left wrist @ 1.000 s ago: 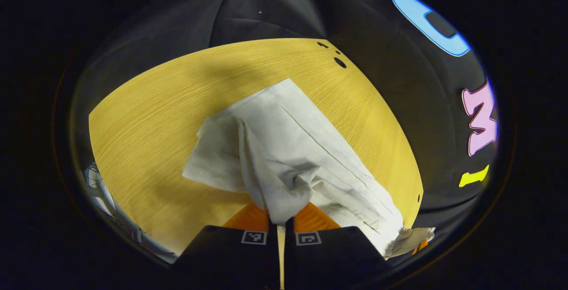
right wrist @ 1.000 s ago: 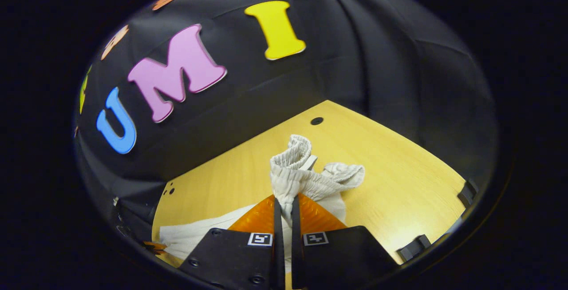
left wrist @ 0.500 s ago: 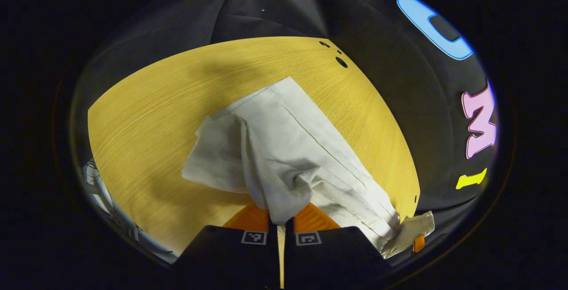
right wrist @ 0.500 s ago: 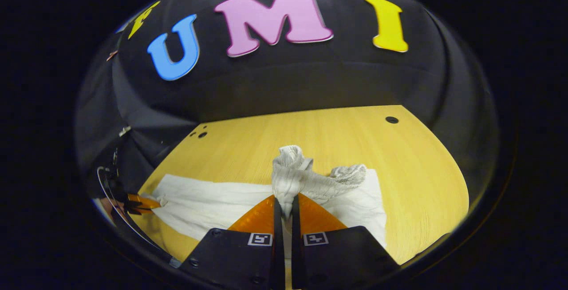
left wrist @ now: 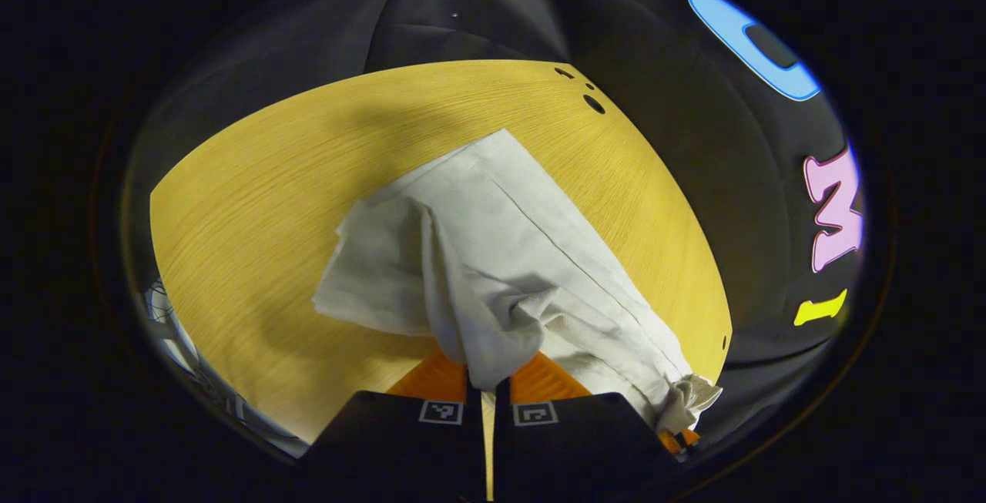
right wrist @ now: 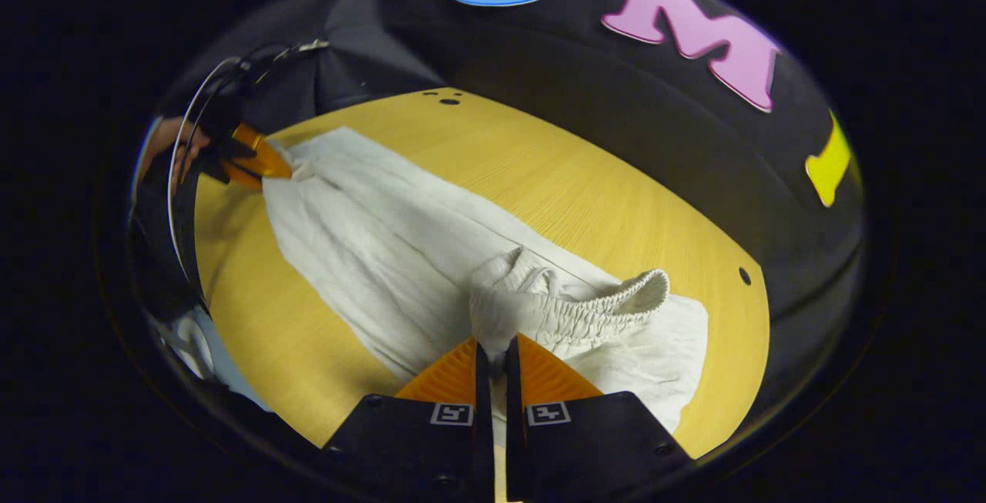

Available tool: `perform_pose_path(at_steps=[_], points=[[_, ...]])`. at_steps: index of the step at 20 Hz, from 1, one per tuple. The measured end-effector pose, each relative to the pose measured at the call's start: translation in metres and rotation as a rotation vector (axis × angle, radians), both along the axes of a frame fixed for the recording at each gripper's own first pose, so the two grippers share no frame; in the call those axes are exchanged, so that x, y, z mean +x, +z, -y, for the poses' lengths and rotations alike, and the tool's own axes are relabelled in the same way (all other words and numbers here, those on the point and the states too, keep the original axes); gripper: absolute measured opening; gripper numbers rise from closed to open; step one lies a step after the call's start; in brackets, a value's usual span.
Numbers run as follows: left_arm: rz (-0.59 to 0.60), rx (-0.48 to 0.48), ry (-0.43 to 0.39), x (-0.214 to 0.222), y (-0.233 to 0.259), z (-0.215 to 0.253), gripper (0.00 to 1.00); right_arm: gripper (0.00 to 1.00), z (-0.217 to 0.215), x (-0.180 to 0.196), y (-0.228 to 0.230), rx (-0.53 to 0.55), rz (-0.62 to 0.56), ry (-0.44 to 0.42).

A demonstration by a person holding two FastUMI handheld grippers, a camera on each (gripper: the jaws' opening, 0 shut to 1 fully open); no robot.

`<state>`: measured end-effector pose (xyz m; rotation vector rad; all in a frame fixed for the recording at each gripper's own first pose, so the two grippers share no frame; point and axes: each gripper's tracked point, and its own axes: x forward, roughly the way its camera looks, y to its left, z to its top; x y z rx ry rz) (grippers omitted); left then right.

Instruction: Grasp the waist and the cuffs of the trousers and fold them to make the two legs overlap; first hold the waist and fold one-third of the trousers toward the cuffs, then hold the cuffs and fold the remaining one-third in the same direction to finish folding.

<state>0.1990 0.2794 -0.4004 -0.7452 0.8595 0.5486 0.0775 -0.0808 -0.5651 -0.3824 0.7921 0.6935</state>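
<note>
The pale trousers (left wrist: 508, 256) lie lengthwise on the yellow wooden table (left wrist: 254, 202). My left gripper (left wrist: 481, 380) is shut on the cuff end, and the cloth rises bunched from between its fingers. In the right gripper view the trousers (right wrist: 370, 233) stretch from the upper left to the lower middle. My right gripper (right wrist: 493, 353) is shut on the gathered elastic waistband (right wrist: 570, 310). The left gripper (right wrist: 258, 164) shows far off at the cuffs with a hand (right wrist: 166, 152) behind it. The right gripper (left wrist: 676, 439) shows at the lower right of the left gripper view, under the waist bunch.
The table (right wrist: 585, 202) has small dark holes near its edges (left wrist: 593, 104) (right wrist: 744, 276). Black cloth walls stand close behind the table's far sides. Bare tabletop lies on both sides of the trousers.
The right gripper has swung round with the waist still held, so its view now runs along the trousers' whole length. The left gripper has barely moved; the waist end sits lower.
</note>
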Motion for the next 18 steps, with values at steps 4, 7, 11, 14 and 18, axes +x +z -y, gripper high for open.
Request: perform_pose_path(at_steps=[4,7,11,14,18], points=[[0.008,-0.029,0.015,0.0,0.001,-0.001,0.1,0.18,-0.01,-0.013,0.011,-0.002,-0.019,0.116],[0.011,-0.04,0.025,0.0,0.001,-0.002,0.1,0.42,-0.016,-0.028,0.019,0.036,-0.046,0.173],[0.019,-0.044,0.038,0.0,0.002,-0.002,0.1,0.48,-0.013,-0.033,0.029,0.086,-0.062,0.162],[0.1,-0.076,0.071,0.007,0.015,-0.005,0.09,0.42,0.003,-0.031,0.045,0.135,-0.064,0.107],[0.324,-0.188,0.149,0.04,0.054,-0.003,0.07,0.42,0.047,-0.024,0.05,0.14,-0.06,0.006]])
